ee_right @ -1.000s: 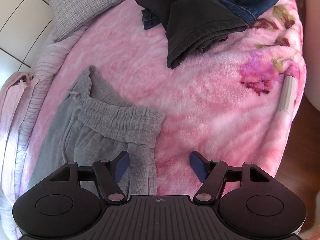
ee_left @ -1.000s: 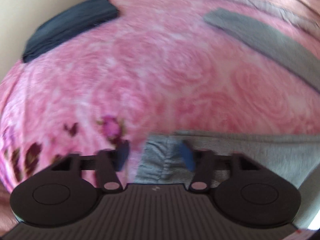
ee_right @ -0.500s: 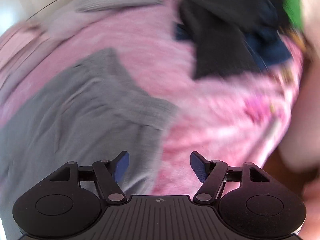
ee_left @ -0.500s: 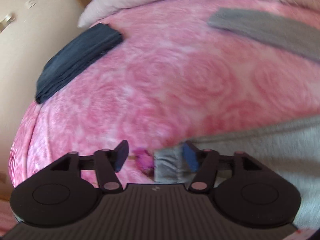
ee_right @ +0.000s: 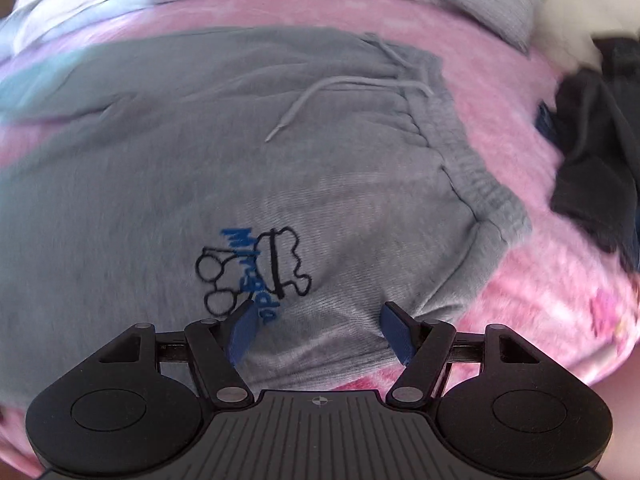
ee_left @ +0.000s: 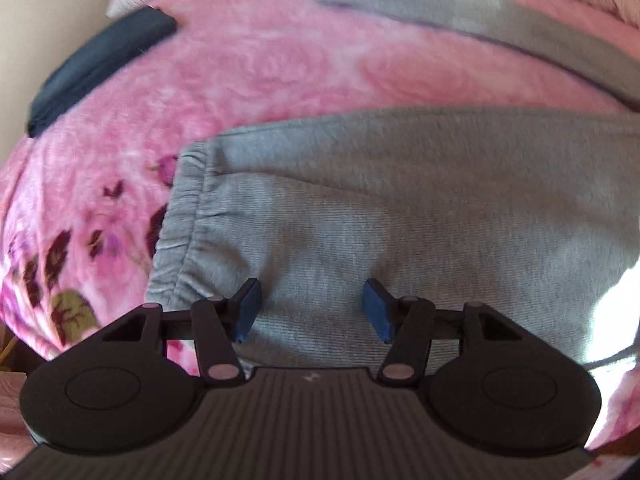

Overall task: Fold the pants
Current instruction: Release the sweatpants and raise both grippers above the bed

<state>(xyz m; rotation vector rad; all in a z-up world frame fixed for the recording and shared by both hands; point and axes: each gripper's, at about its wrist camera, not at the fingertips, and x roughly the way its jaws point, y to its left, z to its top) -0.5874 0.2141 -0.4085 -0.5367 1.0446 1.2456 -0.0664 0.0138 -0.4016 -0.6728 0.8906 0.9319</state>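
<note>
Pink floral blanket covers the bed, grey sweatpants spread flat so a fold can start. Left tool hovers over the leg beside the cuff at 10 o'clock, jaws closing, pads not pressing cloth. Right tool is released above the hip, waistband at 1 o'clock. Dark clothes are heaped at 2 o'clock, clear of the work.

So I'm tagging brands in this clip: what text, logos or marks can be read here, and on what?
"Mirgda", as best it reads: blue embroidered word, partly blurred, on the grey sweatpants beside a black outline drawing, right wrist view.
Small pale mark on the left gripper body: too small to read.
Crosshair mark on the right gripper body: a sign, no letters.
</note>
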